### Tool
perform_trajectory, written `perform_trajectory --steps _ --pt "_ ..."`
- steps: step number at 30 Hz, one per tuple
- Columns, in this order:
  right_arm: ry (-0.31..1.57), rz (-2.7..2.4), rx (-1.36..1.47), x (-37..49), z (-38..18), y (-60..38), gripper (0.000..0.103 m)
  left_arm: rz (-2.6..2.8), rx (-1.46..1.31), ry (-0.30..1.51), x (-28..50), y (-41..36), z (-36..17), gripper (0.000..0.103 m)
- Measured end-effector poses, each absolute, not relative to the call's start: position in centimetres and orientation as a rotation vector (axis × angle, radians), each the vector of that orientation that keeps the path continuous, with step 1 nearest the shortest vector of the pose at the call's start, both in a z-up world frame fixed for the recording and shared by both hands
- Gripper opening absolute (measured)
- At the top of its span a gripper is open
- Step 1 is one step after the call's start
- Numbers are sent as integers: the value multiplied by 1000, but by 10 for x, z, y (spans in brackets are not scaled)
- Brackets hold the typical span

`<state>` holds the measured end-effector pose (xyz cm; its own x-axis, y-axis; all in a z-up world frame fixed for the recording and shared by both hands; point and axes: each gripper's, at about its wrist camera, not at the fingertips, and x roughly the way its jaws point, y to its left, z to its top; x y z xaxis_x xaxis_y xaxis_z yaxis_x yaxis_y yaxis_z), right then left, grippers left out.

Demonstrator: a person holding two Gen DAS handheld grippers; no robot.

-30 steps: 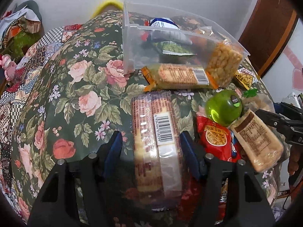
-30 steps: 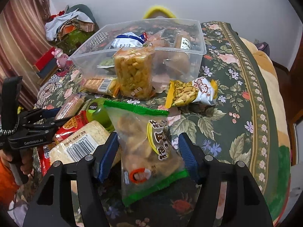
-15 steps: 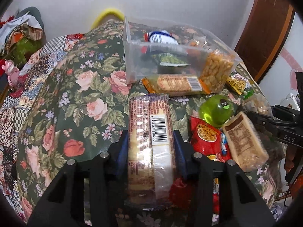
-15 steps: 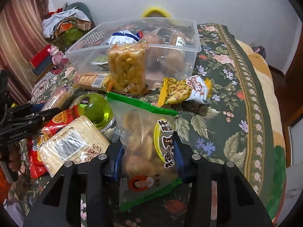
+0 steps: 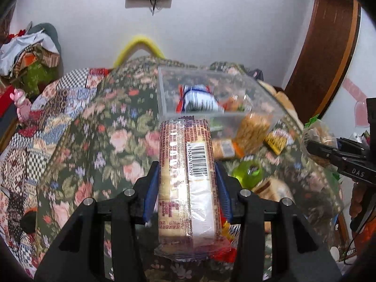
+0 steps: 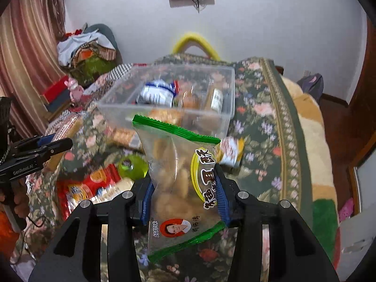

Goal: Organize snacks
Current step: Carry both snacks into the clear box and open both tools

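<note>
My left gripper [image 5: 186, 189] is shut on a long pack of wafer biscuits [image 5: 186, 164] with a barcode label, held off the floral cloth. My right gripper [image 6: 184, 191] is shut on a clear green-edged snack bag [image 6: 181, 171], also lifted. Ahead of both stands a clear plastic bin [image 5: 211, 98] holding a blue-and-white packet [image 6: 156, 92] and other snacks. Loose on the cloth lie a green round container [image 6: 131, 165], red packets [image 6: 94, 185], a yellow puffed-snack bar [image 5: 252, 132] and an orange-ended bar [image 5: 225, 149]. The left gripper shows at the left edge of the right wrist view [image 6: 47, 146].
The bed is covered by a dark floral cloth [image 5: 98, 145]. A pile of clothes [image 6: 87, 49] and a pink toy [image 5: 22, 104] sit at the far left. A wooden door frame [image 5: 329, 54] stands at the right. A yellow hoop [image 6: 195, 42] rises behind the bin.
Both grippers closed on their packs and then lifted them off the cloth; the bin and loose snacks now sit lower and farther in both views.
</note>
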<state>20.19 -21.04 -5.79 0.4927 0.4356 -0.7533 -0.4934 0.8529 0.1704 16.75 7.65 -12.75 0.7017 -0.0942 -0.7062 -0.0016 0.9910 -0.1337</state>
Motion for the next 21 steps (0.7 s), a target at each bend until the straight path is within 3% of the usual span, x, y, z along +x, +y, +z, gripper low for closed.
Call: perform_trajectory --steps 21 --pt "766 523 -22 270 -20 -187 41 -67 -122 699 259 67 -86 45"
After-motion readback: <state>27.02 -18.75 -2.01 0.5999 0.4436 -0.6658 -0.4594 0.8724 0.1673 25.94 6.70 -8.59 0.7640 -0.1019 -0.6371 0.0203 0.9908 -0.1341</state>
